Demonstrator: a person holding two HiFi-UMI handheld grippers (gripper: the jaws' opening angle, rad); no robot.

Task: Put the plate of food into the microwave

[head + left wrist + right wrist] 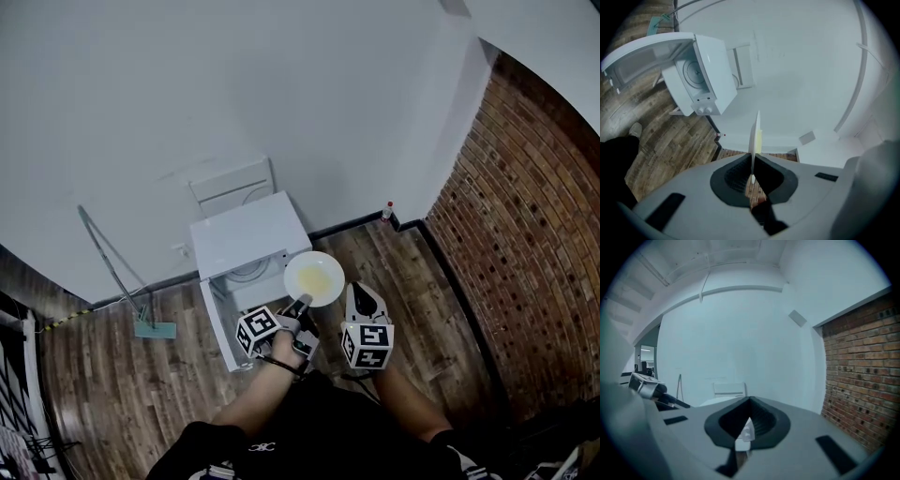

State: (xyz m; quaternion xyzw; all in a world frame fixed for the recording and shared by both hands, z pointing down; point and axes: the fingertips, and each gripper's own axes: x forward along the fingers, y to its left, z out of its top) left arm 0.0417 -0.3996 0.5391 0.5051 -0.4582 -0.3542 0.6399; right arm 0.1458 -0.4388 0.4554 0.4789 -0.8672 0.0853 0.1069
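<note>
Only the head view shows both tools together. The left tongs (300, 305) grip the near rim of a round white plate (314, 278) with a yellow patch of food (319, 279) on it. The plate is held level in the air at centre frame, just right of the boxy white microwave (246, 239). The right tongs (360, 291) hang beside the plate, lower right of it.

The left gripper view shows the grip itself: the plate (755, 136) stands edge-on, pinched between the two dark pads, with the food (760, 140) a thin yellow sliver on its right face. This view also looks into the microwave (712, 82) at upper left. Its white door (642, 54) is swung wide and the cavity holds only a round turntable (693, 72). From the head view that cavity is a small shadowed opening under the top panel.

The right gripper view shows the right tongs (750, 401) closed, tips meeting and clamping nothing. A small white piece sits in the hollow behind them; what it is cannot be told. A red brick wall (862, 385) fills that frame's right side. The plate does not appear there.
</note>
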